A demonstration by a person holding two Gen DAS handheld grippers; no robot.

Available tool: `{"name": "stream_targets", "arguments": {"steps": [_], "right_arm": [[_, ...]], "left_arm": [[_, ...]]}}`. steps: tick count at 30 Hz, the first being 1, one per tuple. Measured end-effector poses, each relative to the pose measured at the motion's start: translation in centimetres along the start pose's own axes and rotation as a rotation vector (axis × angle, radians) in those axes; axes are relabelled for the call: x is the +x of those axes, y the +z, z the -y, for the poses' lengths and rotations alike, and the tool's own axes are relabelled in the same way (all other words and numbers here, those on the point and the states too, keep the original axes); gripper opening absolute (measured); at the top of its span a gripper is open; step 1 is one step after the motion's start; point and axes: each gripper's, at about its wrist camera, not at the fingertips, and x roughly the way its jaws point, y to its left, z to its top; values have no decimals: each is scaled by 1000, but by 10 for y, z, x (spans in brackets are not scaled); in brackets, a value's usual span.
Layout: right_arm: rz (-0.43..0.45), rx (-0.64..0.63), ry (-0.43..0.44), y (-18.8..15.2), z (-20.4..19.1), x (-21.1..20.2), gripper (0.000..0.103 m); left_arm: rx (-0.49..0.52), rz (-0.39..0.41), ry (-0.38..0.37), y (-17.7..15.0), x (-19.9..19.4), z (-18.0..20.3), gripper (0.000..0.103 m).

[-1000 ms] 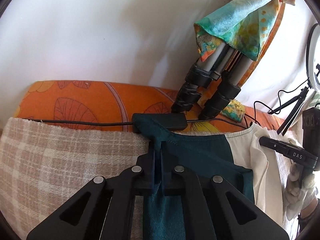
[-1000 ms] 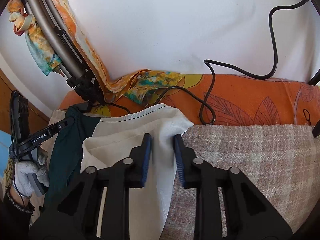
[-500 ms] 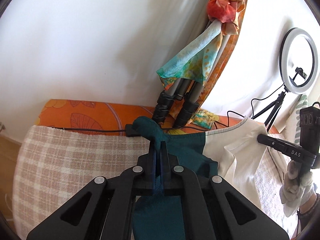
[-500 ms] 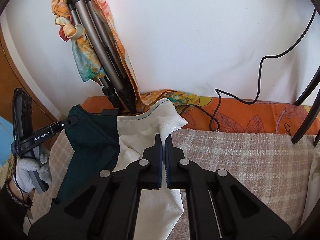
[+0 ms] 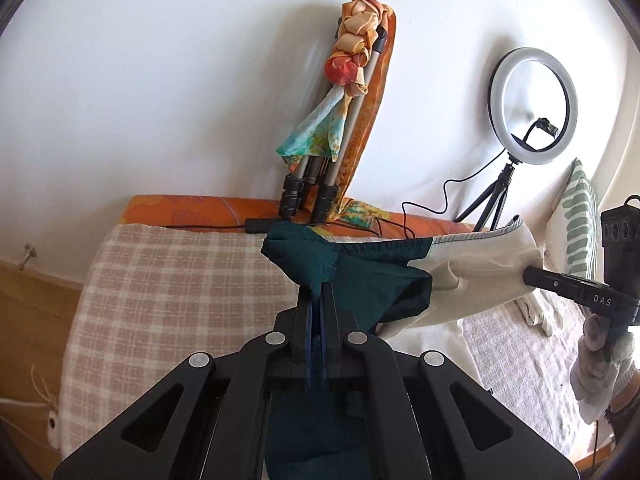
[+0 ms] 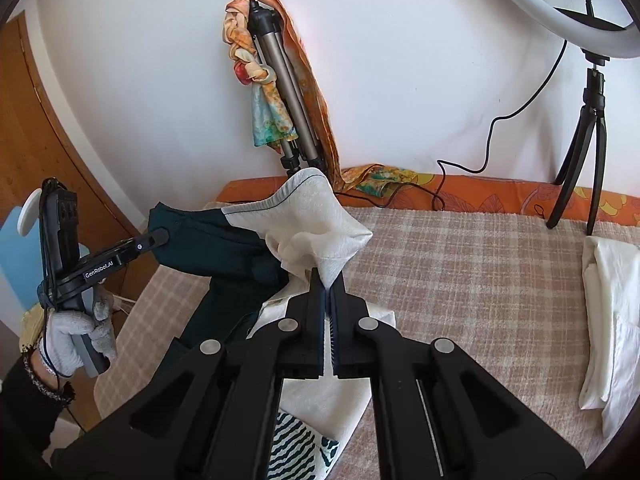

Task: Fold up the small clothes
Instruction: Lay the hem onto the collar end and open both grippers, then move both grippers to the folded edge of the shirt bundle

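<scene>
The garment [image 5: 352, 276] is dark teal on one half and cream on the other, the blanket [image 6: 460, 264] is pink-and-cream plaid, the sheet [image 6: 480, 196] is orange with leaf prints, the scarf [image 6: 264, 92] is orange, yellow and turquoise, and both tools [image 5: 318, 292] [image 6: 328, 284] are black.

I am reading "GenRobot.AI" in white letters on the black arm of the left gripper [image 6: 158, 237], just above the gloved hand [image 6: 80, 336]. I am also seeing "DAS" printed white on the right gripper [image 5: 530, 276], beside the cream cloth.
</scene>
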Motion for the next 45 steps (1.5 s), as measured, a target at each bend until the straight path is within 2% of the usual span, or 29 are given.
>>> {"name": "stream_targets", "arguments": {"steps": [8, 14, 22, 27, 29, 31, 32, 33, 35, 40, 41, 42, 44, 45], "right_arm": [[-47, -67, -9, -62, -32, -29, 3], [-83, -110, -37, -105, -42, -40, 3], [-126, -234, -148, -153, -50, -48, 3], [-185, -249, -118, -178, -51, -64, 6], [-187, -229, -81, -184, -50, -78, 6], [-168, -207, -49, -189, -48, -93, 7], [-155, -182, -41, -190, -45, -99, 12], [-144, -138, -32, -191, -39, -104, 27], [-130, -42, -1, -192, -27, -106, 45], [-163, 52, -7, -189, -13, -88, 46], [-166, 74, 6, -187, -11, -85, 46], [-168, 100, 23, -186, -7, -82, 46], [-175, 161, 54, -183, 3, -75, 46], [-182, 193, 71, -183, 8, -70, 46]], "left_arm": [[5, -36, -5, -55, -40, 10, 1], [57, -84, 6, -94, -57, 18, 1], [188, -146, 35, -135, -72, 32, 2], [221, -178, 60, -153, -92, 25, 6], [197, -180, 61, -157, -107, 17, 6], [161, -172, 64, -160, -124, 9, 11], [138, -158, 62, -161, -133, 4, 17], [104, -148, 52, -161, -140, -1, 19], [26, -143, 32, -159, -145, -10, 19], [-117, -160, 14, -154, -133, -17, 20], [-146, -168, 2, -154, -128, -17, 23], [-182, -178, -14, -155, -123, -18, 33], [-263, -202, -49, -160, -111, -21, 45], [-298, -220, -57, -163, -105, -22, 45]]}}
